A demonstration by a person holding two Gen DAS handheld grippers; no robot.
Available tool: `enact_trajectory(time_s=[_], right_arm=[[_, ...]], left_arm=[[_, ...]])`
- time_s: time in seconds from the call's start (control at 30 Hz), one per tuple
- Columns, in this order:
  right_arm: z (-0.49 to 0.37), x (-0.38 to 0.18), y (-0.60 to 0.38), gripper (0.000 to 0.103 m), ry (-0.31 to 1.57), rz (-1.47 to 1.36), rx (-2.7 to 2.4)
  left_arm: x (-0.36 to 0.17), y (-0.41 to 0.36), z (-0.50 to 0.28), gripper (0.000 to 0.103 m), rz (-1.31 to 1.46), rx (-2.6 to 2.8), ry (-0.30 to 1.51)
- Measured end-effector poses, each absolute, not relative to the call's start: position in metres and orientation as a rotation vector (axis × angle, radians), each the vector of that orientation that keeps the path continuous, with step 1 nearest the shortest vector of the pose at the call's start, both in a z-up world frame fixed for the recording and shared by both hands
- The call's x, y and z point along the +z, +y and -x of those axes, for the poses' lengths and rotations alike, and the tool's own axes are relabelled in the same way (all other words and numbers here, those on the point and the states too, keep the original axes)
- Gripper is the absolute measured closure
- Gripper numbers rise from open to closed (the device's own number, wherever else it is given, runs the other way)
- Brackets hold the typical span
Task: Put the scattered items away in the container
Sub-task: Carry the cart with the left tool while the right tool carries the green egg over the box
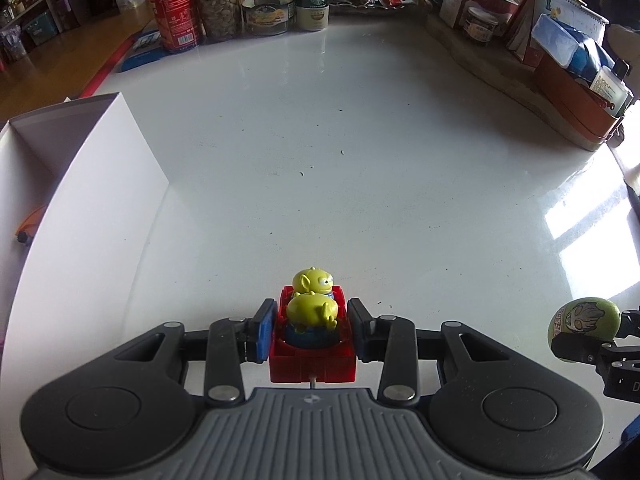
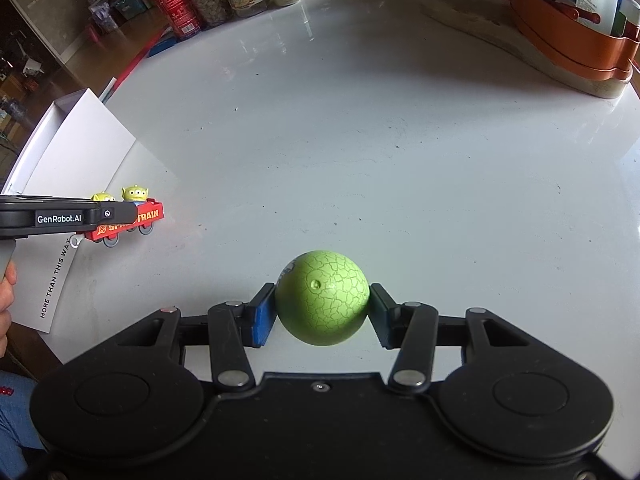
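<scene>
Carrying both loads to white box (image 1: 100, 184) at left: left tongs (image 1: 313, 330) clamp red toy train car (image 1: 316, 344), clear of table (image 1: 360, 160). Right tongs (image 2: 322, 306) clamp green cracked egg (image 2: 322, 298). Lift over wall, release low inside.

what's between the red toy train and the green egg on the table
Nothing: only bare white tabletop between the red toy train and the green egg, seen in the right wrist view.

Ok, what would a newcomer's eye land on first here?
The red toy train car with two green alien figures, clamped in the left gripper beside the white box. Then the crackled green egg, clamped in the right gripper above the white table.
</scene>
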State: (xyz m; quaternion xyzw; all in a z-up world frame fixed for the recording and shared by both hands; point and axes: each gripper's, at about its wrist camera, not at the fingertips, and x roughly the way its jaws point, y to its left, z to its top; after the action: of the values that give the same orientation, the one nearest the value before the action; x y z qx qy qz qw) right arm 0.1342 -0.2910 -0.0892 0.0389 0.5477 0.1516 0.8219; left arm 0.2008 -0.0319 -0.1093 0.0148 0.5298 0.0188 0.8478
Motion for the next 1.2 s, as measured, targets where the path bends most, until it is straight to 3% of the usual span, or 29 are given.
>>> enact_trajectory(time_s=[0.6, 0.93, 1.2], right_arm=[[-0.131, -0.087, -0.262, 0.053, 1.174, -0.022, 0.359], [-0.13, -0.066, -0.214, 0.053, 1.151, 0.033, 0.425], [-0.124, -0.016, -0.164, 0.053, 1.081, 0.087, 0.522]], left_arm=[[-0.093, -0.021, -0.182, 0.064, -0.065, 0.045, 1.092], [-0.043, 0.012, -0.148, 0.064, -0.091, 0.086, 1.032], [0.012, 0.048, -0.113, 0.064, -0.066, 0.108, 0.976]])
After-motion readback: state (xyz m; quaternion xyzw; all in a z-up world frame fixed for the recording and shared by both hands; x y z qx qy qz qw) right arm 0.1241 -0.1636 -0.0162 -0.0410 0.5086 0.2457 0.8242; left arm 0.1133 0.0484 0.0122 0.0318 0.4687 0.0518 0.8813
